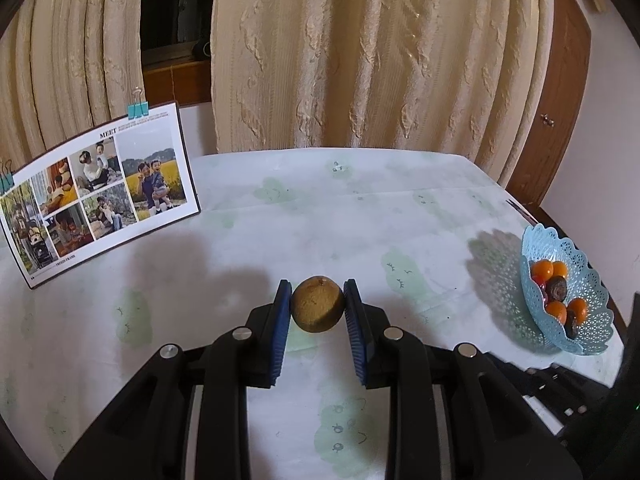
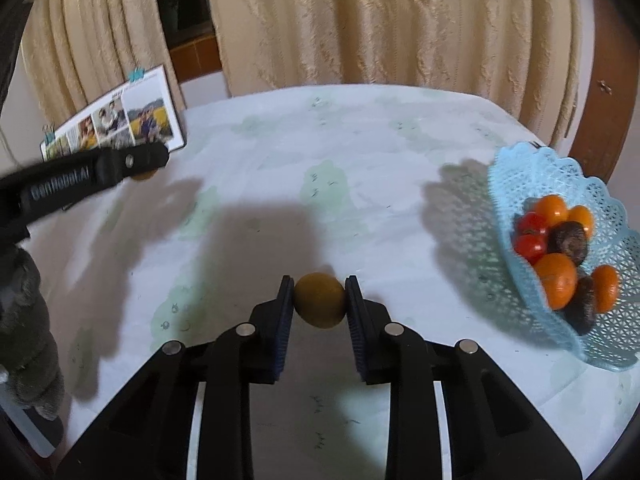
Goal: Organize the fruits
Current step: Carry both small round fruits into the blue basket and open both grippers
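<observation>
A: Left wrist view: a round brownish-green fruit w/ rough skin [image 1: 317, 304] is clamped between the blue ribbed pads [image 1: 281, 324] of the left gripper [image 1: 317, 298]. Jaws are closed on it from both sides, and it is held above the pale tablecloth w/ green cloud prints [image 1: 360, 216].

B: Right wrist view: a smooth round olive-yellow fruit [image 2: 320, 300] is pinched the same way by the right gripper [image 2: 319, 294]. Pads are pressed to its left & right flanks. Whether it is raised off the cloth can't be told; a dark shadow is cast behind it.

A: A light-blue lace-pattern plastic basket [image 1: 592, 312] is seen at the table's right edge, well apart from the left-hand fruit. Orange mandarins [image 1: 556, 310], dark wrinkled fruits [image 1: 557, 289] and something red are held in it.

B: From the right cam the basket [image 2: 520, 184] is nearer, to the right of the gripped fruit. Small red tomatoes [image 2: 530, 246] are made out beside the mandarins [image 2: 556, 280]; the picture is a bit blurred.

A: A photo-collage card w/ teal binder clips [image 1: 104, 192] is propped at the far left of the table, in front of cream curtains [image 1: 360, 60].

B: The left gripper's black body [image 2: 100, 172] is seen at far left in the right cam, w/ a sliver of its fruit below the tip. A grey sleeve [image 2: 28, 320] is caught at the left edge.
</observation>
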`<move>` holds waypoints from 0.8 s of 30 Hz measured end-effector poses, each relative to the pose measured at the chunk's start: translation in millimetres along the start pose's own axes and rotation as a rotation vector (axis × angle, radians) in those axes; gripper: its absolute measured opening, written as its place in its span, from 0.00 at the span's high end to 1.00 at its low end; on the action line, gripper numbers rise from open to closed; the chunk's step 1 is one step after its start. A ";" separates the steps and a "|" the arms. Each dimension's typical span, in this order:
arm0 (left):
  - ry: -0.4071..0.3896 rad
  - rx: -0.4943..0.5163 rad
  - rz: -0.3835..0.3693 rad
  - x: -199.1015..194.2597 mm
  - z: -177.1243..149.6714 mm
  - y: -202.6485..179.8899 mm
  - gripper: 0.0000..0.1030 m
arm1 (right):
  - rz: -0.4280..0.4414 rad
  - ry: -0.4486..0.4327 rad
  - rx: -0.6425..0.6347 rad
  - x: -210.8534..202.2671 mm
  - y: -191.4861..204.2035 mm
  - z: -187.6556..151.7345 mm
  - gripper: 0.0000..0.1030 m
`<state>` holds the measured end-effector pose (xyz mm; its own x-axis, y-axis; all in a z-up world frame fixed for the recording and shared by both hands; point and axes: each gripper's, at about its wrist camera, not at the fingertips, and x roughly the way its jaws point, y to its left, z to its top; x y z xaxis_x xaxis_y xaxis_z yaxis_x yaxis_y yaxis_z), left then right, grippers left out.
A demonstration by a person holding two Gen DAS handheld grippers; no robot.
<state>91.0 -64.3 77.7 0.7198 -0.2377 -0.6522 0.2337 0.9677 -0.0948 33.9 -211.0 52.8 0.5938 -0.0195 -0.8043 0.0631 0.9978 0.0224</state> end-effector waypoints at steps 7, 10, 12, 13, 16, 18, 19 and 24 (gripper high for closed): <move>-0.023 0.035 0.015 -5.5 -1.5 -10.5 0.74 | -0.015 -0.064 0.062 -28.0 -24.0 5.0 0.74; -0.030 0.045 0.015 -8.1 -2.0 -14.0 0.74 | -0.025 -0.085 0.082 -37.5 -32.6 6.6 0.74; -0.033 0.051 0.015 -9.5 -2.4 -16.4 0.74 | -0.033 -0.101 0.101 -44.9 -41.8 7.2 0.74; -0.034 0.055 0.014 -10.2 -2.8 -17.9 0.74 | -0.037 -0.106 0.107 -46.9 -45.3 7.4 0.74; -0.037 0.063 0.013 -11.8 -3.7 -21.7 0.74 | -0.059 -0.127 0.141 -56.8 -62.1 6.9 0.74; -0.038 0.071 0.011 -12.5 -4.6 -24.8 0.74 | -0.073 -0.137 0.160 -61.7 -71.6 5.1 0.74; -0.039 0.074 0.010 -12.9 -5.0 -26.2 0.74 | -0.080 -0.141 0.169 -63.7 -76.8 4.3 0.74; -0.038 0.088 0.005 -13.9 -7.0 -33.1 0.74 | -0.118 -0.162 0.227 -76.4 -109.9 -3.6 0.74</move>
<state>68.6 -92.4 84.6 0.7447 -0.2377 -0.6236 0.2856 0.9581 -0.0241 -21.3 -318.9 109.7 0.6909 -0.1627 -0.7044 0.3064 0.9484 0.0814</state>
